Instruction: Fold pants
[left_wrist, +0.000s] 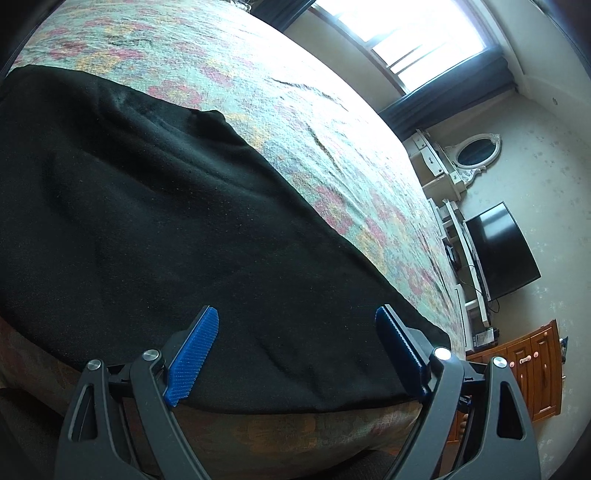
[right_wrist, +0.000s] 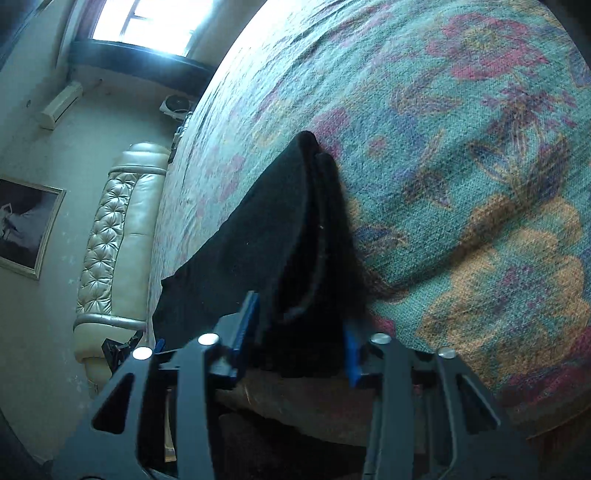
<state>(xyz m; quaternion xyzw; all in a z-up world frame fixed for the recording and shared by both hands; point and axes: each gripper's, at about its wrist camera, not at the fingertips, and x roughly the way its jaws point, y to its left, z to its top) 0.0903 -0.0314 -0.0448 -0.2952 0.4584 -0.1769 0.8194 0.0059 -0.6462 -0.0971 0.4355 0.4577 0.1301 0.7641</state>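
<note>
Left wrist view: sits just behind my left fingers (left_wrist: 205, 354), tilted down, close over the black pants (left_wrist: 147, 221) on the bed (left_wrist: 295, 110); faces across the bed toward a window (left_wrist: 417, 33) and a television (left_wrist: 502, 251).
Right wrist view: rides behind my right fingers (right_wrist: 243, 332), tilted down, very near the pants' raised edge; faces along the bed toward a headboard (right_wrist: 118, 236).
Shared: the pants and the flowered bed cover.
</note>
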